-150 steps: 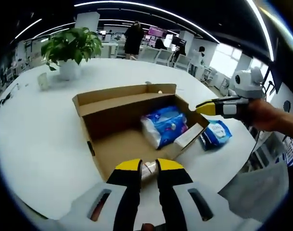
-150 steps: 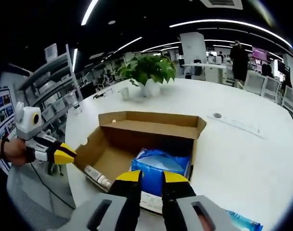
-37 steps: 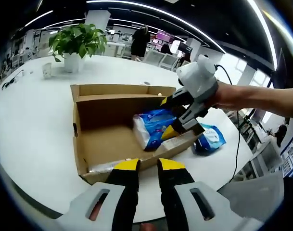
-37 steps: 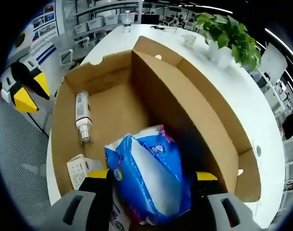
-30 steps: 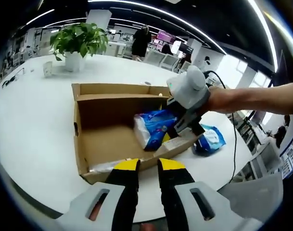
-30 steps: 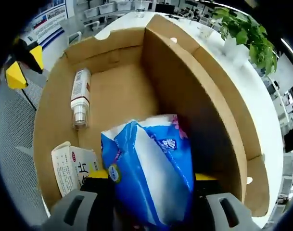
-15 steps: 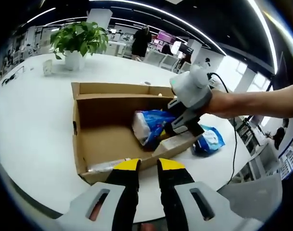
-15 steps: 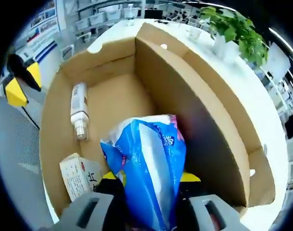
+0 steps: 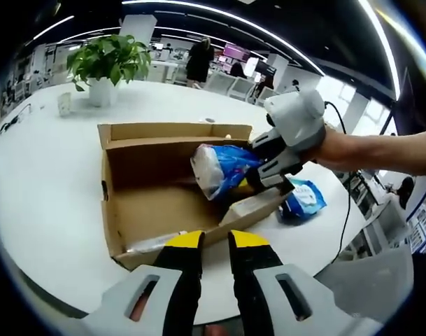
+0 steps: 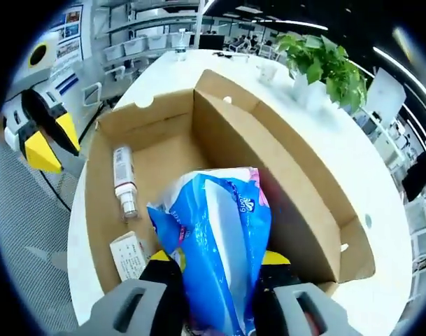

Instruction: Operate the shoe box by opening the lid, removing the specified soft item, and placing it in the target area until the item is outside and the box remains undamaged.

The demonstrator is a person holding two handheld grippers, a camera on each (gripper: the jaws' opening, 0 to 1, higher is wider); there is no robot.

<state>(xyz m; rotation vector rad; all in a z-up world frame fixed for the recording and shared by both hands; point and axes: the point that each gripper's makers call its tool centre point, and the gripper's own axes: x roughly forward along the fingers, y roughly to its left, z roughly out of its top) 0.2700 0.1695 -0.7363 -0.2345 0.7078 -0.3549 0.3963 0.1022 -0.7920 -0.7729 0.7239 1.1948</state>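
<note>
Lid open; pack (image 10: 216,238) clamped in right gripper (image 10: 216,269), lifted above box (image 9: 129,203). Left gripper (image 9: 214,241) nearly closed, empty. Placement on desk (image 9: 45,161) left.

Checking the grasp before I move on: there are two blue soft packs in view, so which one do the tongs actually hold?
The larger blue pack, raised above the open shoe box and clamped in the right tongs. The smaller blue pack lies untouched on the white table beside the box.
</note>
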